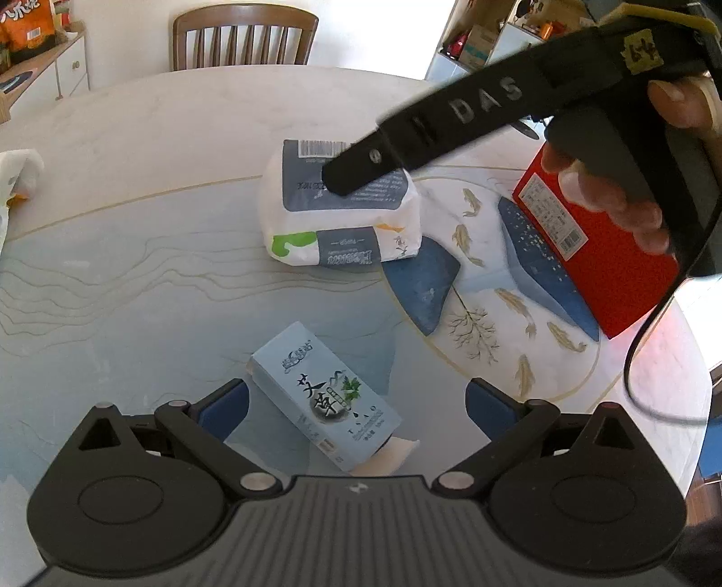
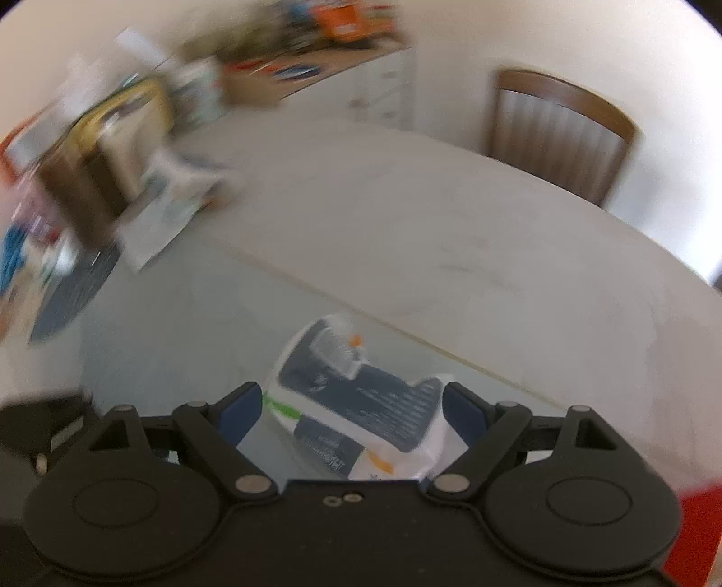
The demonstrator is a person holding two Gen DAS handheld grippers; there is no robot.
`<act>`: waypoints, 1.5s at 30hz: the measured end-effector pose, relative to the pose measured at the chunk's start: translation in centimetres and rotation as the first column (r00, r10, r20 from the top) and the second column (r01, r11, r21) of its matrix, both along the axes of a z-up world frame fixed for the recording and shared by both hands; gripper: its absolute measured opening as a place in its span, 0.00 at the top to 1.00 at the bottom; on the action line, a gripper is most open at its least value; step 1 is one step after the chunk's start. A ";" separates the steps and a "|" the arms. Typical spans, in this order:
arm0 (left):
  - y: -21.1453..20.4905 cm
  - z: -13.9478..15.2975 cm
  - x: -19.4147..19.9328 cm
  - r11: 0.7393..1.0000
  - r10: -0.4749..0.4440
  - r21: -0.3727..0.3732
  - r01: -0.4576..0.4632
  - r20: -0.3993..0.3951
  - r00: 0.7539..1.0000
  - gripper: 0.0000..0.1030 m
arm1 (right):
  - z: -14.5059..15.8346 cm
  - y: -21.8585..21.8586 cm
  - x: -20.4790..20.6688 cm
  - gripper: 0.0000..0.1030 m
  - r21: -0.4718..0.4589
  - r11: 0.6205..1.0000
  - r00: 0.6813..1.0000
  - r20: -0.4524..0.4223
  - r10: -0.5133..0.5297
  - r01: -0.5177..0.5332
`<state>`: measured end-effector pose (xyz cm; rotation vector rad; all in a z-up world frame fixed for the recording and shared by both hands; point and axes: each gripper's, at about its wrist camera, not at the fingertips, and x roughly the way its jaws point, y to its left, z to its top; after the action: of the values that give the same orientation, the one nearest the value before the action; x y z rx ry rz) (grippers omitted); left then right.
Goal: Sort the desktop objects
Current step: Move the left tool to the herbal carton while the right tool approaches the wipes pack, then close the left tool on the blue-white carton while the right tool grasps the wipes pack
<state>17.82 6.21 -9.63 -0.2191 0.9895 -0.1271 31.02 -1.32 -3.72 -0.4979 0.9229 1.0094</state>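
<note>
Blue-padded fingers of the left gripper [image 1: 356,406] stand spread wide, gripping nothing; between them, nearer the left finger, a pale blue rectangular carton with dark calligraphy [image 1: 325,397] lies flat on the round marble-patterned table [image 1: 135,280], with a white scrap [image 1: 392,454] showing at its near end; farther out, a soft white tissue pack with grey-blue panels [image 1: 338,212] rests near the table's centre; to its right stands a red rectangular box with a printed label [image 1: 600,253]. From the right wrist view, blurred, the right gripper [image 2: 352,413] is likewise spread, its fingers either side of the tissue pack [image 2: 356,406] without visibly pressing it; a person's hand [image 1: 631,180] holds that gripper's black handle; beyond the table's far edge stands a brown wooden slat-backed chair [image 1: 246,38].
</note>
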 end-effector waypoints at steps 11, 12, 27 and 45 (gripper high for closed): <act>-0.1 -0.2 0.2 1.000 0.006 0.017 -0.006 0.003 1.000 0.00 | -0.3 3.1 0.6 0.16 -0.063 0.964 0.966 0.000 0.260 -0.260; -0.1 -0.3 0.3 1.000 0.005 0.023 -0.006 0.002 1.000 0.00 | -0.6 3.3 0.6 0.16 -0.073 0.958 0.961 -0.005 0.276 -0.276; -0.5 -0.7 0.8 0.999 -0.002 0.050 0.002 -0.003 1.000 0.01 | -5.3 3.8 0.3 0.18 -0.231 0.928 0.953 0.010 0.302 -0.291; -0.2 -0.5 0.9 0.995 0.029 0.098 -0.026 -0.025 0.999 0.32 | -5.5 -0.7 3.3 0.49 -0.183 0.982 0.998 -0.041 0.037 -0.044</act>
<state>18.76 6.00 -10.12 -0.1448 1.0160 -0.0507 34.35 -1.97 -9.20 -0.6560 1.0488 0.9775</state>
